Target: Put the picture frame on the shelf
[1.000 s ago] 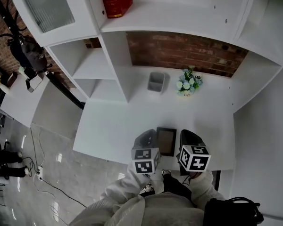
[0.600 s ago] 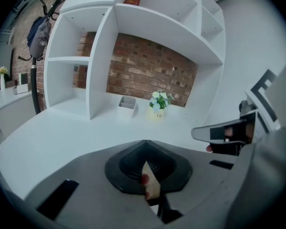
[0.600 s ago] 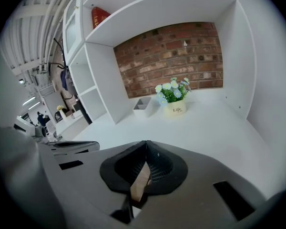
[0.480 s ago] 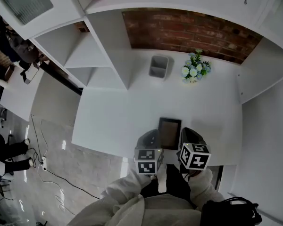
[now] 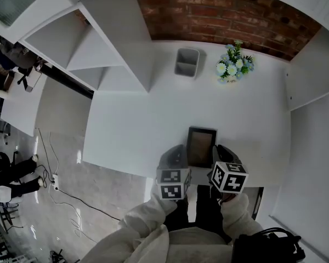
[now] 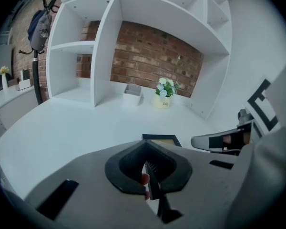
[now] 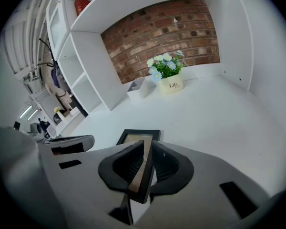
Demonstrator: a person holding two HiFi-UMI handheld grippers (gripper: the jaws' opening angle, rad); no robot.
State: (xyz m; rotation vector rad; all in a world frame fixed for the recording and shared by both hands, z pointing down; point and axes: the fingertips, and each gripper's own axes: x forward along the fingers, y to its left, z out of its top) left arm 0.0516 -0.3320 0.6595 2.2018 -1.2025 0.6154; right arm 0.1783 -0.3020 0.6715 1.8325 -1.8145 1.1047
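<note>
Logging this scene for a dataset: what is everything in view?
picture frame: 1, black, desk front, between grippers
flower pot: 1, cream, desk rear right
bin: 1, grey, left of flower pot
desk: 1, white, centre
shelves: several, white, left and above
brick wall: 1, red-brown, behind desk
bag: 1, black, lower right
left gripper: 1, grey, shut on picture frame
right gripper: 1, grey, shut on picture frame

Head cam looks steeply down on the white desk from high up. Both gripper cams ride low, right behind their jaws, facing the brick wall. All three catch the potted flowers and picture frame.
</note>
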